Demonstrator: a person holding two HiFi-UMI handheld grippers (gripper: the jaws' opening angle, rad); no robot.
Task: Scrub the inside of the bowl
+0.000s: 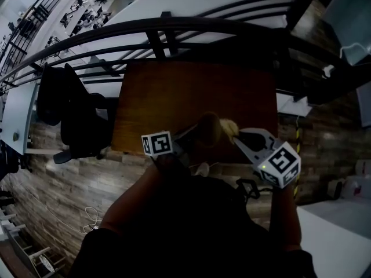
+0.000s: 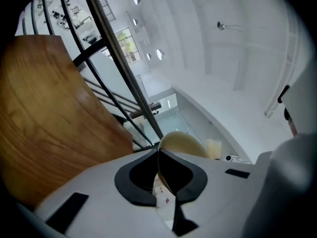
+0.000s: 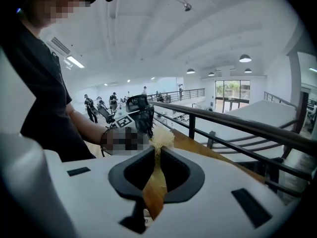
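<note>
The left gripper point(image 2: 159, 155) has its jaws pinched together on the rim of the pale bowl point(image 2: 182, 144), held tilted over the near side of the wooden table point(image 1: 174, 94), while the right gripper point(image 3: 157, 157) is clamped on the wooden-handled brush point(image 3: 153, 195), bristles just right of the bowl

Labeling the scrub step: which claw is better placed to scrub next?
Right. The right claw is shut on the brush, bristles beside the bowl; the left claw only grips the bowl's rim.
</note>
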